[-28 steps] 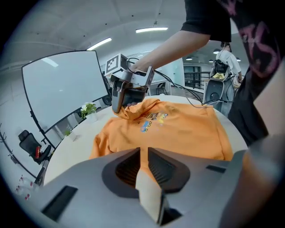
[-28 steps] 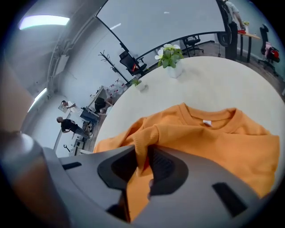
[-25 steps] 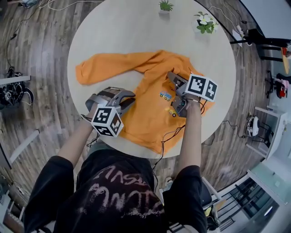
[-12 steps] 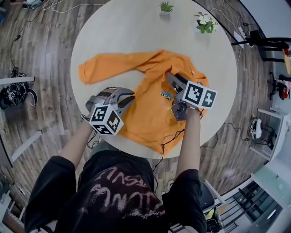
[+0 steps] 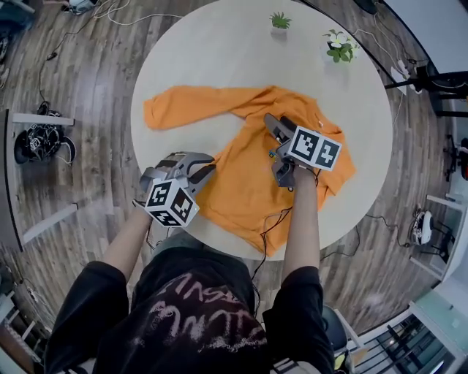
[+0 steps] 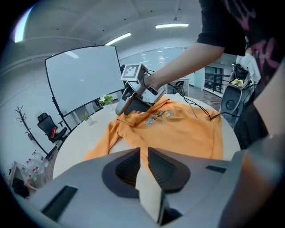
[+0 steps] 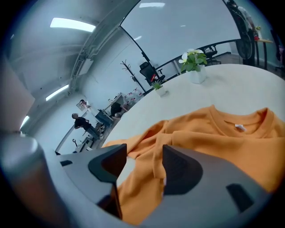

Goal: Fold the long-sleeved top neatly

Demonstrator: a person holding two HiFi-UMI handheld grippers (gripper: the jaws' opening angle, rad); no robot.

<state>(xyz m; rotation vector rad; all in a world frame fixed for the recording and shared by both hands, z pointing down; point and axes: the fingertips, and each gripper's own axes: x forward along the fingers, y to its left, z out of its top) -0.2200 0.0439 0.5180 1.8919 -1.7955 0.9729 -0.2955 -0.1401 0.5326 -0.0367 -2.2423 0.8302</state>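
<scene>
Jaws just opened wide, the right gripper (image 7: 143,151) is set astride the orange long-sleeved top (image 7: 213,133); the left gripper (image 6: 143,153) is barely parted, seemingly empty.

Nothing reads clearly (the black shirt's print (image 5: 194,310) is too scrawled).

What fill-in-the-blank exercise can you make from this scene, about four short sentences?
The long-sleeved top is ___ in colour.
The table it lies on is ___ in shape.
At the table's far edge stand ___ small potted plants.
One sleeve lies stretched out toward the ___ side of the head view.

Missing words: orange; round; two; left.
</scene>
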